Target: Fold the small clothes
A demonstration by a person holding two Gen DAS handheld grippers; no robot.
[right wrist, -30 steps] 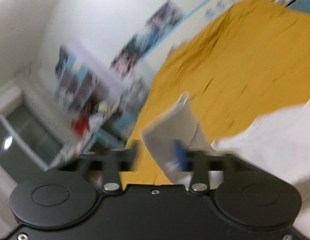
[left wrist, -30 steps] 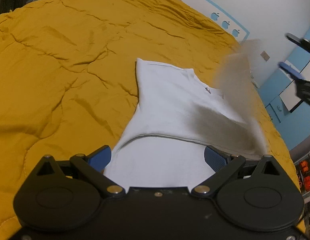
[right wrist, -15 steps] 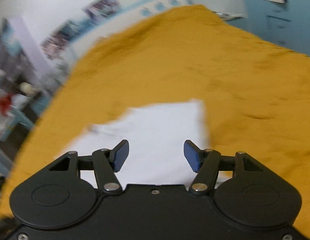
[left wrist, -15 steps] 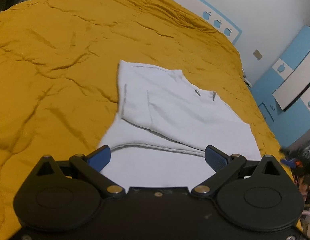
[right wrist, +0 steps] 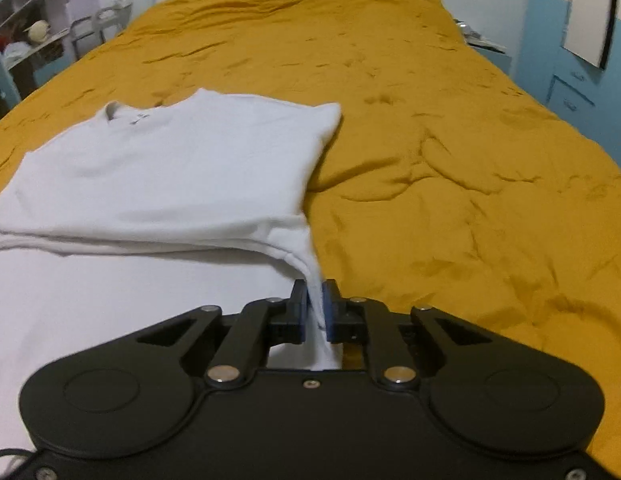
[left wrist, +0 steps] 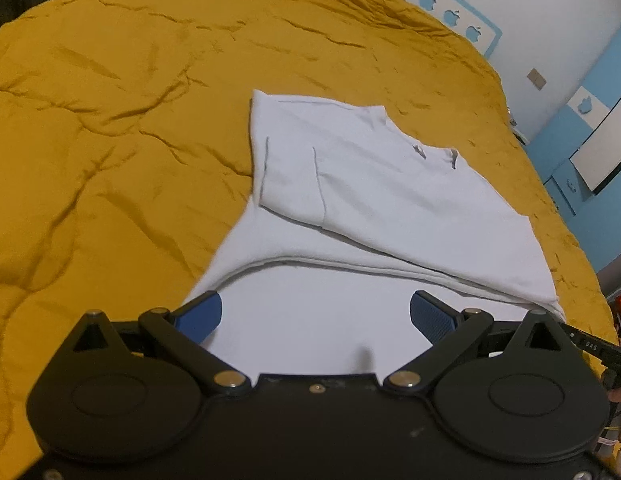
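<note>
A white shirt lies partly folded on a bed covered in a wrinkled mustard quilt, its sleeve turned in over the body. The left gripper is spread wide over the shirt's near hem, holding nothing. The right gripper is pressed together, pinching the shirt's near right corner, lifted slightly off the bed.

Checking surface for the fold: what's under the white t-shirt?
The white t-shirt lies on a mustard-yellow quilt, which shows all around it. The folded-over sleeves hide the shirt's lower layers. The right tool pinches the near hem corner; anything beneath the cloth is hidden.
</note>
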